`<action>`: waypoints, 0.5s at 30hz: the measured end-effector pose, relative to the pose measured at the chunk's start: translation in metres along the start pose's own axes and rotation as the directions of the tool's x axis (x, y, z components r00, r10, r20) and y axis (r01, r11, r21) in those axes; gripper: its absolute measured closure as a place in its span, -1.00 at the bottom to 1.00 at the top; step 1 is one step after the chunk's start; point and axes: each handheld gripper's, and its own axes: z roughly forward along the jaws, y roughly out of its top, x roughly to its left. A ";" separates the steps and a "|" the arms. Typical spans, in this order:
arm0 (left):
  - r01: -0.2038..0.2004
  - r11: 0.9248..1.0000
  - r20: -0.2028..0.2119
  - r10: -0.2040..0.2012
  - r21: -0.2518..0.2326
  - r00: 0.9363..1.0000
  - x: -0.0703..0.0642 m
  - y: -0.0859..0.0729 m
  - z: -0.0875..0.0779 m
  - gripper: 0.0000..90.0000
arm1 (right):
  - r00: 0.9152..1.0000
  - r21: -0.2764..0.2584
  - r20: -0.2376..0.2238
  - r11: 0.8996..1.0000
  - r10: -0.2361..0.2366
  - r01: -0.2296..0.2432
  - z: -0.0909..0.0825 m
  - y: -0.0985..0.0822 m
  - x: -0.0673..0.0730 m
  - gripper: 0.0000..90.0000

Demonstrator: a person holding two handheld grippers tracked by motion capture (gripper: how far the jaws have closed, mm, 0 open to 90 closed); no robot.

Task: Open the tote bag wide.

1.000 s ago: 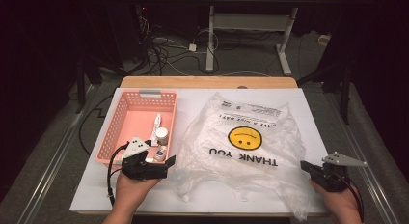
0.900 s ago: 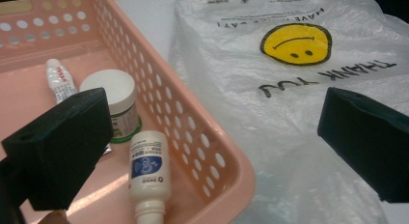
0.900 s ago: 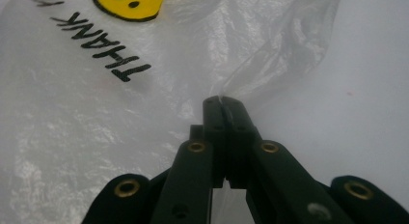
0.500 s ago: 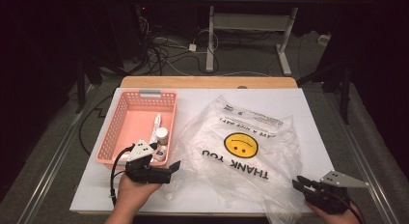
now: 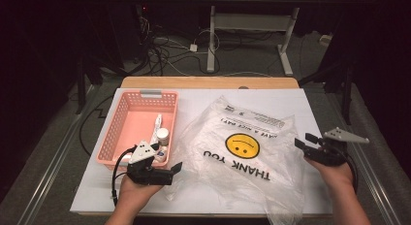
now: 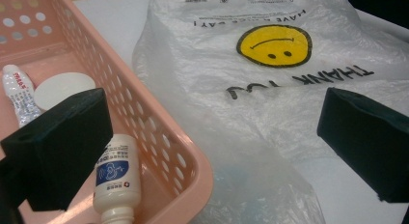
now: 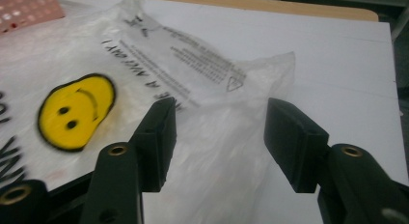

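A clear plastic bag [image 5: 242,152] is spread across the table's middle. The right gripper [image 5: 306,142], jaws just parted and empty, is held at its right edge; the left gripper [image 5: 175,169] is held spread at its left edge, ready for pinching.

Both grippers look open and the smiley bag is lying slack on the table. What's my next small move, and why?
Probably ease the right gripper forward and close it on the plastic bag at its near right edge. Its jaws have just been opening and nothing is pinched between them; the bag's edge lies just ahead. The left gripper is open beside the pink basket, near the bag's left edge.
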 end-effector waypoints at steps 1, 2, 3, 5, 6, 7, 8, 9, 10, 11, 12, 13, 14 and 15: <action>0.000 1.000 0.000 0.000 0.000 1.000 0.000 0.000 0.000 -1.00 | 1.000 0.000 0.000 1.000 0.000 0.000 0.000 0.000 0.000 0.01; 0.002 1.000 -0.002 -0.002 -0.004 1.000 0.000 0.000 -0.001 -1.00 | 1.000 0.012 0.009 1.000 0.016 -0.016 0.017 0.007 -0.011 -0.04; 0.001 1.000 -0.004 -0.001 -0.005 1.000 0.001 0.000 -0.002 -1.00 | 0.999 0.015 0.007 0.999 0.031 -0.031 0.025 0.010 -0.016 -0.07; 0.007 1.000 -0.008 -0.007 -0.008 1.000 0.002 0.000 -0.003 -1.00 | 0.998 0.035 0.002 0.998 0.056 -0.056 0.042 0.016 -0.028 -0.23; 0.010 1.000 -0.008 -0.010 -0.011 1.000 0.003 0.000 -0.004 -1.00 | 0.997 0.046 0.000 0.996 0.081 -0.081 0.050 0.019 -0.033 -0.32; 0.012 1.000 -0.008 -0.012 -0.016 1.000 0.004 0.000 -0.005 -1.00 | 0.995 0.061 0.003 0.994 0.096 -0.096 0.058 0.022 -0.039 -0.37; 0.016 1.000 -0.008 -0.016 -0.020 1.000 0.004 0.000 -0.005 -1.00 | 0.995 0.069 0.009 0.993 0.100 -0.100 0.065 0.024 -0.044 -0.40; 0.017 1.000 -0.006 -0.017 -0.020 1.000 0.004 0.000 -0.005 -1.00 | 0.994 0.078 0.009 0.991 0.107 -0.107 0.072 0.026 -0.048 -0.43; 0.017 1.000 -0.007 -0.017 -0.019 1.000 0.005 0.000 -0.005 -1.00 | 0.993 0.087 0.001 0.989 0.118 -0.118 0.079 0.027 -0.052 -0.49; 0.017 1.000 -0.006 -0.017 -0.019 1.000 0.005 0.000 -0.005 -1.00 | 0.992 0.096 -0.005 0.988 0.122 -0.121 0.085 0.028 -0.055 -0.53; 0.017 1.000 -0.005 -0.017 -0.019 1.000 0.005 0.000 -0.005 -1.00 | 0.992 0.113 -0.012 0.986 0.124 -0.121 0.091 0.030 -0.056 -0.57; 0.017 1.000 -0.004 -0.017 -0.019 1.000 0.005 0.000 -0.005 -1.00 | 0.992 0.113 -0.012 0.986 0.124 -0.121 0.091 0.030 -0.056 -0.57; 0.017 1.000 -0.004 -0.017 -0.020 1.000 0.005 0.000 -0.005 -1.00 | 0.995 0.131 -0.030 0.987 0.095 -0.090 0.101 0.031 -0.055 -0.59; 0.013 1.000 -0.005 -0.013 -0.017 1.000 0.005 0.000 -0.005 -1.00 | 0.996 0.143 -0.037 0.987 0.084 -0.078 0.105 0.031 -0.054 -0.58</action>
